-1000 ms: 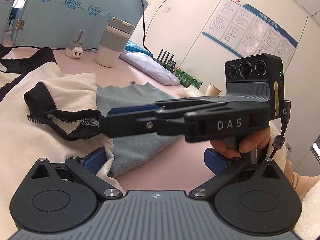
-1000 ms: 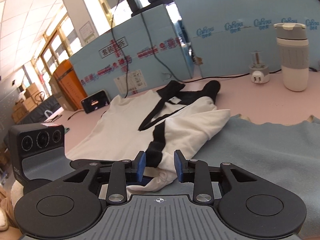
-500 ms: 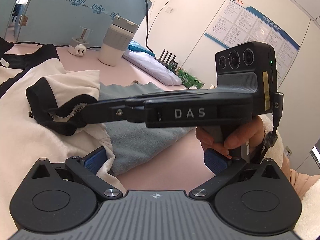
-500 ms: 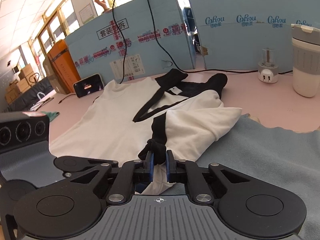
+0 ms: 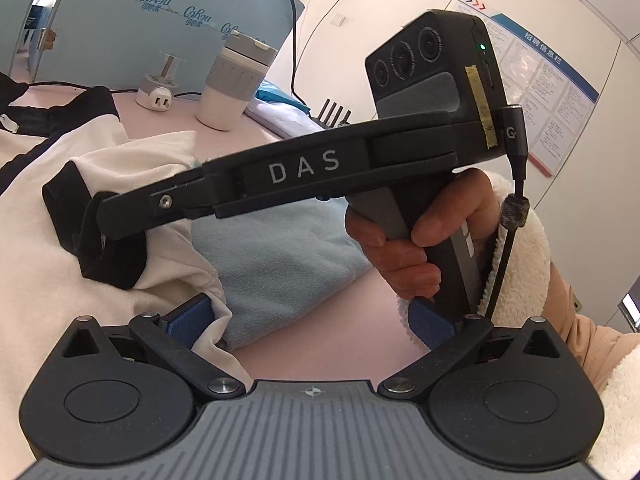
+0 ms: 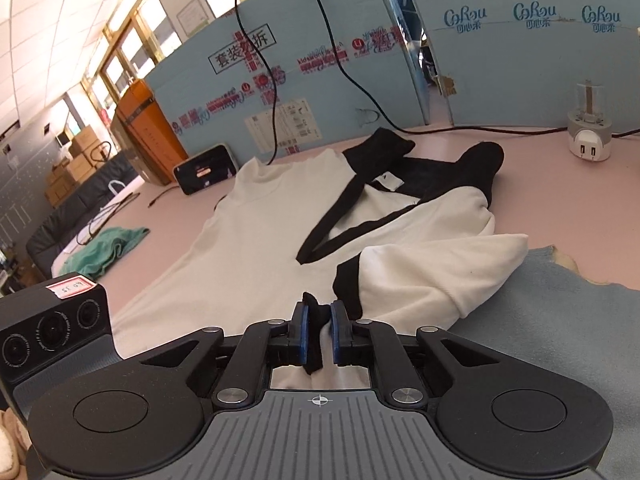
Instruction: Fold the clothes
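Closer now, the right tool (image 6: 316, 332) has pinched the black sleeve cuff (image 6: 314, 344) and lifted it.
Its blue pads press the soft cuff, easing open slightly. The white shirt (image 6: 248, 240) lies ahead on the pink table (image 6: 520, 152). Only the left view shows the left tool (image 5: 308, 320) spread wide beside the shirt hem.

White shirt (image 6: 256, 236) with black trim, black cuff (image 6: 314, 332) between blue-padded tongs (image 6: 318, 338). Beside them, to the right, pale blue-grey cloth (image 6: 560, 320) on pink table (image 6: 532, 184). Farther ahead, light blue boards (image 6: 520, 76) with red and blue lettering.
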A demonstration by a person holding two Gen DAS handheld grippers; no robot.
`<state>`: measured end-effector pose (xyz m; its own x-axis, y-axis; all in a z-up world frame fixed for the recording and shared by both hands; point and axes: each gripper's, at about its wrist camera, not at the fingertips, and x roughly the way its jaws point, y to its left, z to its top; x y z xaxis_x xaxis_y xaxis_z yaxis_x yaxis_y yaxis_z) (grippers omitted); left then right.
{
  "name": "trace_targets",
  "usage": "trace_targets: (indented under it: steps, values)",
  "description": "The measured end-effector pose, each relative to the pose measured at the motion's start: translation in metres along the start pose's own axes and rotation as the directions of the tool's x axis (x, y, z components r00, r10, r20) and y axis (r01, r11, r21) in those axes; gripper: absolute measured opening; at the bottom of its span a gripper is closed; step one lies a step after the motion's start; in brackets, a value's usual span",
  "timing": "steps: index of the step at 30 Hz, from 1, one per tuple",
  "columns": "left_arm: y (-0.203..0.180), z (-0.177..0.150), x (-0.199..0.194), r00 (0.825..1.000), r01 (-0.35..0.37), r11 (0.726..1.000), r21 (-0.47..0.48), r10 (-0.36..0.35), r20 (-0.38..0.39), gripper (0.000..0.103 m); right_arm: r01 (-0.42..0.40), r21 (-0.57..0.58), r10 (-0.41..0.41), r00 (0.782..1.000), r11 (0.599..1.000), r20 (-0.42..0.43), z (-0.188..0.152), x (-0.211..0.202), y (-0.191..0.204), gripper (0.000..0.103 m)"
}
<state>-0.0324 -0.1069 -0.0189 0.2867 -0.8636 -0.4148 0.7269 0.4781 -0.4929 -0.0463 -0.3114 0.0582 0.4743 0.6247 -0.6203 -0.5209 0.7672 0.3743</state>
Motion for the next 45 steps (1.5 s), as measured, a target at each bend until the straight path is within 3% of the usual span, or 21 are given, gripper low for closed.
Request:
trace_targets:
  steps: [2, 5, 7, 12, 17, 19, 23, 29, 31, 32, 35, 36, 39, 43, 45]
  values:
    - [-0.001, -0.001, 0.0, 1.0, 0.002, 1.0, -0.003, -0.002, 0.001, 0.103, -0.012, -0.017, 0.011, 0.999, 1.0, -0.05, 0.003, 0.003, 0.0, 0.017]
    - [-0.01, -0.003, -0.002, 1.0, 0.005, 1.0, -0.01, -0.005, 0.005, 0.103, -0.021, 0.012, 0.021, 0.998, 1.0, -0.056, 0.003, 0.001, -0.004, 0.018]
    - [-0.013, -0.004, -0.002, 1.0, 0.006, 1.0, -0.014, -0.006, 0.007, 0.103, -0.031, 0.031, 0.032, 0.999, 0.999, -0.013, 0.002, -0.008, -0.007, 0.023]
    - [-0.024, -0.005, -0.004, 1.0, -0.007, 1.0, -0.017, 0.008, 0.022, 0.103, -0.005, 0.045, -0.001, 0.99, 0.999, 0.141, 0.004, -0.047, -0.012, 0.053]
    - [-0.038, -0.009, -0.015, 0.994, -0.005, 0.997, -0.075, 0.013, 0.105, 0.103, 0.163, 0.083, -0.18, 0.948, 0.983, 0.264, 0.008, -0.071, -0.025, 0.054]
    - [-0.043, -0.01, -0.017, 0.988, -0.045, 0.993, -0.112, 0.061, 0.143, 0.103, 0.226, 0.081, -0.24, 0.932, 0.971, 0.27, 0.009, -0.068, -0.033, 0.054]
    - [-0.052, -0.008, -0.009, 0.982, -0.101, 0.982, -0.162, 0.124, 0.142, 0.103, 0.252, 0.104, -0.27, 0.933, 0.962, 0.24, 0.013, -0.046, -0.052, 0.054]
    - [-0.078, -0.008, 0.005, 0.97, -0.177, 0.976, -0.128, 0.195, 0.145, 0.1, 0.323, -0.017, -0.315, 0.931, 0.946, 0.183, 0.01, -0.012, -0.049, 0.054]
    - [-0.082, -0.008, 0.007, 0.962, -0.214, 0.966, -0.143, 0.234, 0.143, 0.089, 0.331, -0.045, -0.319, 0.933, 0.943, 0.165, 0.007, -0.005, -0.049, 0.054]
    - [-0.083, -0.008, 0.008, 0.957, -0.233, 0.96, -0.154, 0.254, 0.14, 0.079, 0.337, -0.05, -0.327, 0.933, 0.94, 0.153, 0.005, -0.002, -0.05, 0.053]
    - [-0.081, -0.007, 0.009, 0.941, -0.274, 0.942, -0.196, 0.305, 0.148, 0.049, 0.348, -0.085, -0.336, 0.933, 0.933, 0.129, -0.002, 0.007, -0.048, 0.028]
    - [-0.079, -0.006, 0.01, 0.935, -0.287, 0.935, -0.209, 0.321, 0.151, 0.035, 0.349, -0.092, -0.336, 0.933, 0.932, 0.131, -0.004, 0.008, -0.046, 0.024]
    - [-0.077, -0.007, 0.011, 0.927, -0.296, 0.921, -0.252, 0.341, 0.157, 0.015, 0.36, -0.095, -0.344, 0.926, 0.928, 0.153, -0.003, 0.005, -0.042, 0.013]
    - [-0.091, -0.015, 0.008, 0.949, -0.235, 0.929, -0.286, 0.283, 0.141, 0.01, 0.375, -0.064, -0.357, 0.914, 0.925, 0.195, 0.001, -0.005, -0.041, 0.012]
    - [-0.092, -0.018, 0.013, 0.973, -0.164, 0.936, -0.313, 0.206, 0.108, 0.009, 0.396, -0.038, -0.379, 0.9, 0.918, 0.218, 0.003, -0.01, -0.043, 0.009]
